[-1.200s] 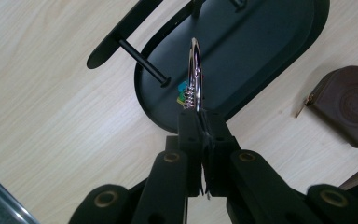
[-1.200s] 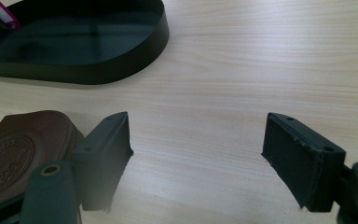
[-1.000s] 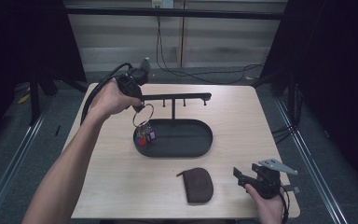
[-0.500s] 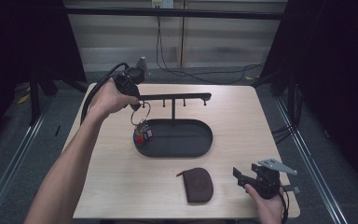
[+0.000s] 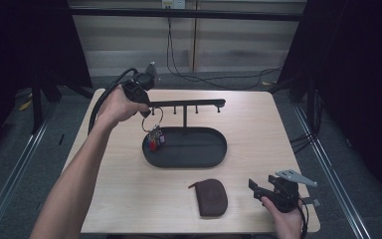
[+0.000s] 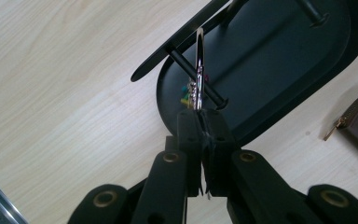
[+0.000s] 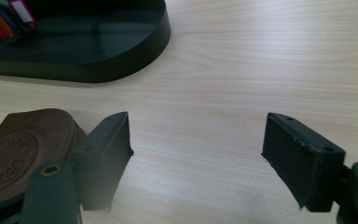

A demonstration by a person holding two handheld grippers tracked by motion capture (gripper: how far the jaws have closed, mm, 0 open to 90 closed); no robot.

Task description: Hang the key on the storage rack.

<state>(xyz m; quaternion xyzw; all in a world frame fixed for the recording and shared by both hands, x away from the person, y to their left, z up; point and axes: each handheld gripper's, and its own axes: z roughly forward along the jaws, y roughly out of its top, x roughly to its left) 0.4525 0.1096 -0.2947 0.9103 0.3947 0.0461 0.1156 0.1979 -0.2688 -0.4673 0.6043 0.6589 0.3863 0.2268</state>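
The person's arms are bare, with no sleeves showing on the long left forearm [image 5: 74, 174]. The left gripper [image 6: 200, 123] is black, with two flat arms that each have round brass-coloured rivets. A thick black cable [image 5: 104, 97] loops out from its back. The right gripper [image 7: 196, 154] is black too, with two blocky jaw pads that look a bit worn at the edges. On top of it sits a grey three-cornered plate [image 5: 292, 176] with small holes.
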